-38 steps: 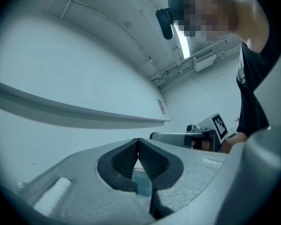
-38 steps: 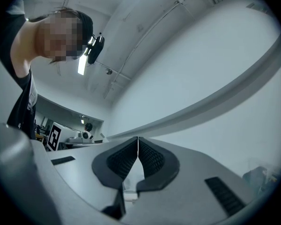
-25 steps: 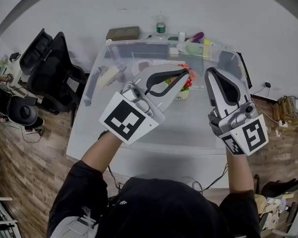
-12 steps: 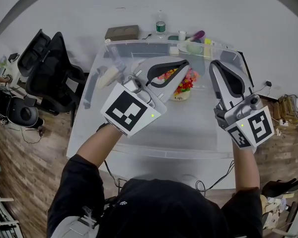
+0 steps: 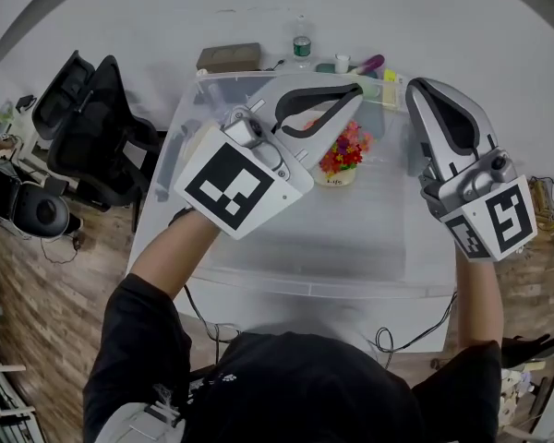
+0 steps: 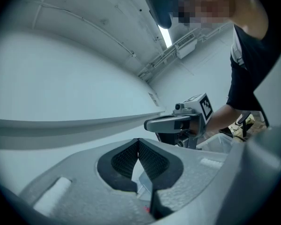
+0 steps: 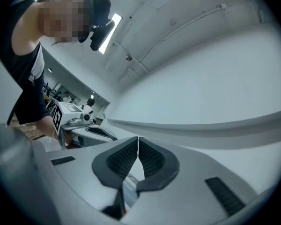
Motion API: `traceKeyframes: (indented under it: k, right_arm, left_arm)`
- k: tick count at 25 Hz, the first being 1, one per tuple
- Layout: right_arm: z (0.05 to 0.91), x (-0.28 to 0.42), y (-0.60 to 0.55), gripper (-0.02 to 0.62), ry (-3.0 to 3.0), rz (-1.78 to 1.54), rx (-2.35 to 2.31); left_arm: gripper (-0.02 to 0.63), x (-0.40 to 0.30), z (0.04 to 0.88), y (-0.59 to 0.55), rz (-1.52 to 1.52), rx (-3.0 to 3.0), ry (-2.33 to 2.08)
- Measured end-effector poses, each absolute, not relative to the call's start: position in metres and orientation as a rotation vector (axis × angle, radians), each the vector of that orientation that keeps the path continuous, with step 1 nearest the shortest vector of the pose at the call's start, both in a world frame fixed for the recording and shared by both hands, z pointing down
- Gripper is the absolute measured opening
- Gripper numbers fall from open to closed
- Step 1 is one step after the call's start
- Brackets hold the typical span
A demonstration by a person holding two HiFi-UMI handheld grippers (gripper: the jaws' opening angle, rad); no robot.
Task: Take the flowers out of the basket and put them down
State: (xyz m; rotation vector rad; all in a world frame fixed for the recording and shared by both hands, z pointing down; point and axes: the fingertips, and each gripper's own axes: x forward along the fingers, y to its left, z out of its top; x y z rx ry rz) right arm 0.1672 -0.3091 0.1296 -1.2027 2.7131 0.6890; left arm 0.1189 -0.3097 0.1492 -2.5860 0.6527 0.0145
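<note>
L gripper (image 5: 355, 92) & R gripper (image 5: 422, 90) held up, fingers pinched shut, nothing gripped. Flowers (image 5: 343, 148) sat in basket (image 5: 336, 179), 12 o'clock on desk (image 5: 166, 231). Risk: if lowered unopened, basket could be toppled.

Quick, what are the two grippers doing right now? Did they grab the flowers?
Left gripper: closed, holding nothing.
Right gripper: closed, holding nothing.

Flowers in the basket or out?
In. The flowers stand in the basket, blooms above its rim. Left tool and right tool are both shut on nothing.
</note>
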Motion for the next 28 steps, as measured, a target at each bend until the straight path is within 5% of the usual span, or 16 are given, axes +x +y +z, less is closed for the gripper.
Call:
traceKeyframes:
  k: [17, 28]
  right_arm:
    - [0.102, 0.149, -0.324, 0.014, 2.79, 0.851, -1.095]
    - [0.156, 0.159, -0.353, 0.014, 2.791, 0.693, -1.111]
  left_arm:
    - [0.005, 0.139, 0.116, -0.323, 0.041, -2.501, 0.606]
    - [0.005, 0.138, 0.182, -0.36, 0.02, -2.603, 0.666]
